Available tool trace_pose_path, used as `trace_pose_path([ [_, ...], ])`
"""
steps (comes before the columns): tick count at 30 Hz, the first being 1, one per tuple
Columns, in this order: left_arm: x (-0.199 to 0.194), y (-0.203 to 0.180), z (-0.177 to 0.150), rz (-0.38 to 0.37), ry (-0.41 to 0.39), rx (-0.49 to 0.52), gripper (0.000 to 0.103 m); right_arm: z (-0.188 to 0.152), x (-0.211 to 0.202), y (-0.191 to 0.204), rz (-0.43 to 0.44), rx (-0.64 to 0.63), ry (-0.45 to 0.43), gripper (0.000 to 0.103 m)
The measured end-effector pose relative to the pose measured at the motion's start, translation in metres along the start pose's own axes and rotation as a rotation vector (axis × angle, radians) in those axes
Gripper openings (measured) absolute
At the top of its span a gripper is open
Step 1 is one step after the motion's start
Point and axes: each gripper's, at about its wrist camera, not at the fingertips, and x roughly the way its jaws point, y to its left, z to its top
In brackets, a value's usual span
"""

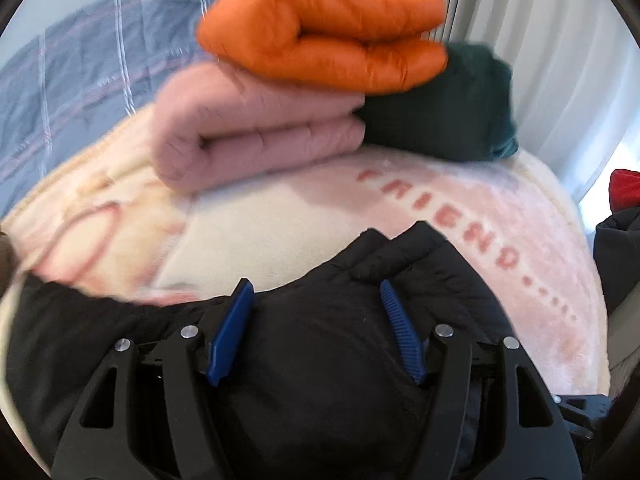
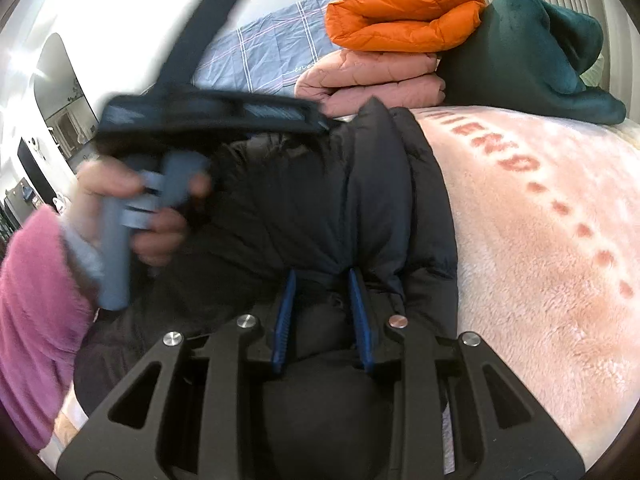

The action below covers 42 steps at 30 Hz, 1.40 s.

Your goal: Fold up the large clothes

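A pale pink fleece blanket point(image 2: 540, 240) is spread under everything. On it, right beneath both grippers, the black puffer jacket point(image 2: 304, 200) is laid out. Ahead of the grippers, an orange folded jacket point(image 1: 324, 36) is stacked on a pink folded one point(image 1: 248, 128), with a dark green garment point(image 1: 448, 108) touching them on the right. The left gripper point(image 1: 316, 286) is held spread wide over the black padding, nothing pinched. By the right gripper point(image 2: 322, 274), a fold of the black jacket is pinched between narrowed blue fingers point(image 2: 360, 312).
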Motion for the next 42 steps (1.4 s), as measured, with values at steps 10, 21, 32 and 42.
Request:
trace_pose_path([
  [10,-0.057,0.081,-0.048,0.303,0.033,0.006,0.075,-0.002,-0.001,0.001,0.021,0.001,-0.008,0.028],
  [21,-0.030,0.083,-0.072,0.374,0.010,-0.033,0.078,-0.003,-0.001,0.007,0.021,-0.024,0.003,0.028],
  [32,-0.135,0.050,-0.104,0.166,-0.171,-0.136,0.077,0.000,0.000,0.006,0.026,-0.013,0.002,0.029],
  [42,-0.133,-0.027,-0.220,0.133,-0.029,0.019,0.088,0.000,-0.001,0.005,0.030,-0.014,0.000,0.029],
])
